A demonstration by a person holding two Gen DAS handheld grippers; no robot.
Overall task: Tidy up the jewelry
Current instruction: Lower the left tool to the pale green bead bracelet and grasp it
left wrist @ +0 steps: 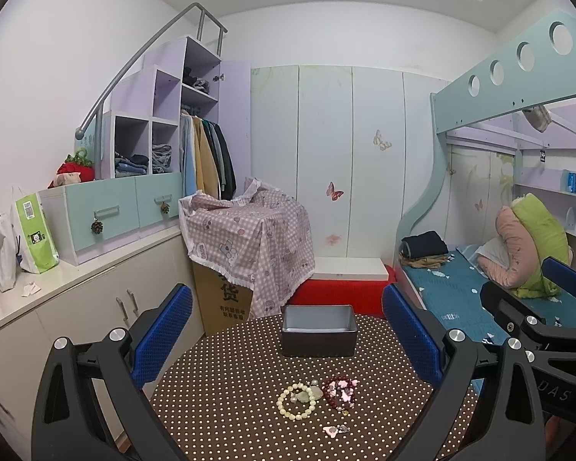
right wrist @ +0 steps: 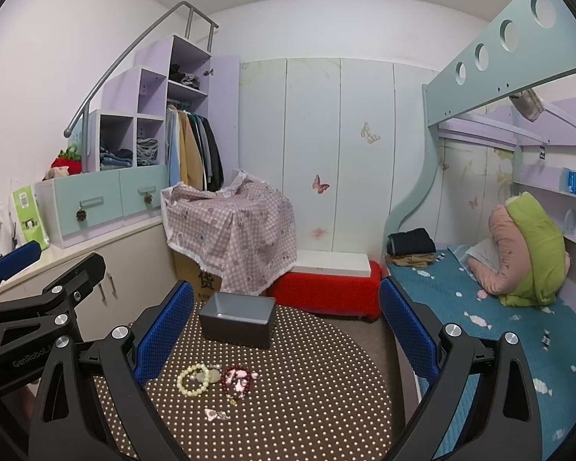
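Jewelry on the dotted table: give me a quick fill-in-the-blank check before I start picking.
1. The box at the table's far side is ____ inside.
2. The cream bracelet lies to the ____ of the red bracelet, seen from the left wrist.
3. Both the left gripper and the right gripper are ____, holding nothing.
4. The pink charm lies ____ to the grippers than both bracelets.

Missing words: empty; left; open; nearer
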